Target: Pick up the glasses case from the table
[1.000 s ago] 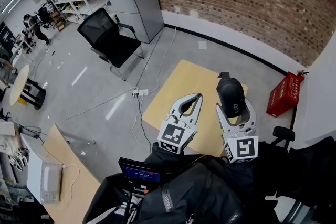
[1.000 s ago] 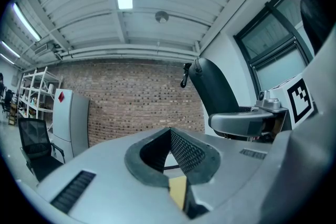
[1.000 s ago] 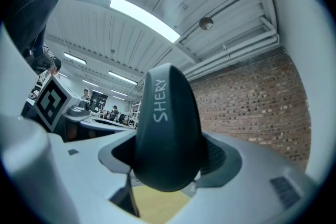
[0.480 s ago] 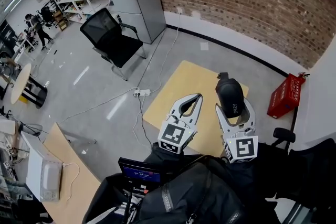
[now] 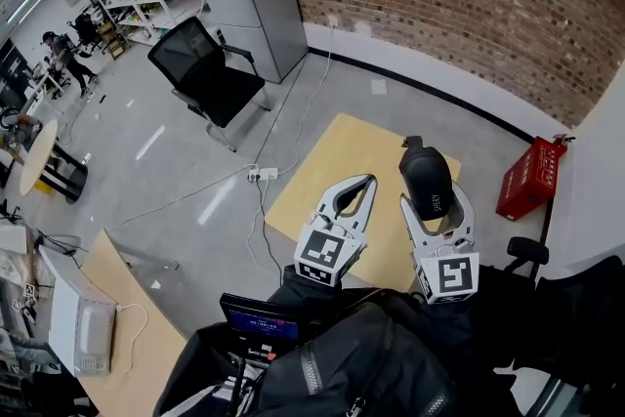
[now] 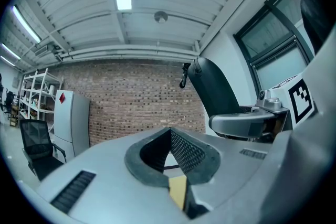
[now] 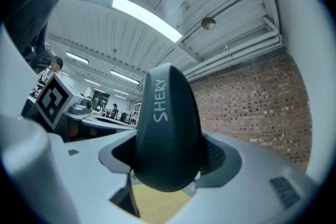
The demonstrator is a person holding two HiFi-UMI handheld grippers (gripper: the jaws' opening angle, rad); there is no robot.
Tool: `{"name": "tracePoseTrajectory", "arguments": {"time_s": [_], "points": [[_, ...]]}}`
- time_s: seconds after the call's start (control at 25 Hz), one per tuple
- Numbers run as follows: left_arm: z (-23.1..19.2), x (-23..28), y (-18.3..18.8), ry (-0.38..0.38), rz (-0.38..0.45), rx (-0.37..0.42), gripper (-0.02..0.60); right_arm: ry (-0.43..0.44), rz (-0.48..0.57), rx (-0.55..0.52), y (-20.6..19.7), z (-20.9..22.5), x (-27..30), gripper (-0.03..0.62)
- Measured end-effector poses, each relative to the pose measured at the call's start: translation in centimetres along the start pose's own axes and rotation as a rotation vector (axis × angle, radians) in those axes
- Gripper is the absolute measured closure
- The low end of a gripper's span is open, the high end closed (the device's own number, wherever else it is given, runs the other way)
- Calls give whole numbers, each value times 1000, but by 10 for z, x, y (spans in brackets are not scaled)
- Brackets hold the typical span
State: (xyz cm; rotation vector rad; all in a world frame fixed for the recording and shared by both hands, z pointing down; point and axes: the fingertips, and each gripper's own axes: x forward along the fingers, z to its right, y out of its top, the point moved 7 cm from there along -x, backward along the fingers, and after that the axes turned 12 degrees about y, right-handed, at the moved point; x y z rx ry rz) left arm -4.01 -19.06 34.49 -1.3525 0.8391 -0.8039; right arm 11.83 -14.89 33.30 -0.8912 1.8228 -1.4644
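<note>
While the right tool (image 5: 436, 210) clamped the case (image 5: 426, 173), the left tool (image 5: 364, 183) held nothing.
Both tools hung side by side over the yellow bench (image 5: 337, 156). The right tool's jaws pressed on the dark case's sides, and its rounded end stuck out past their tips, tilted up toward the ceiling and off the bench. The left tool's jaws met at the tips, with nothing between them.

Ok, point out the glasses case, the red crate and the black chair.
glasses case (image 5: 427, 181): head view, middle of its dark shell.
red crate (image 5: 530, 177): head view, its side wall.
black chair (image 5: 187, 49): head view, its backrest.
</note>
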Motion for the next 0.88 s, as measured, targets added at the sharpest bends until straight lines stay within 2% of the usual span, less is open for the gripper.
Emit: {"name": "tracePoseTrajectory", "arguments": {"time_s": [0.88], "points": [[-1, -7, 4, 31, -9, -13, 581, 27, -10, 39, 0, -3, -1, 264]]}}
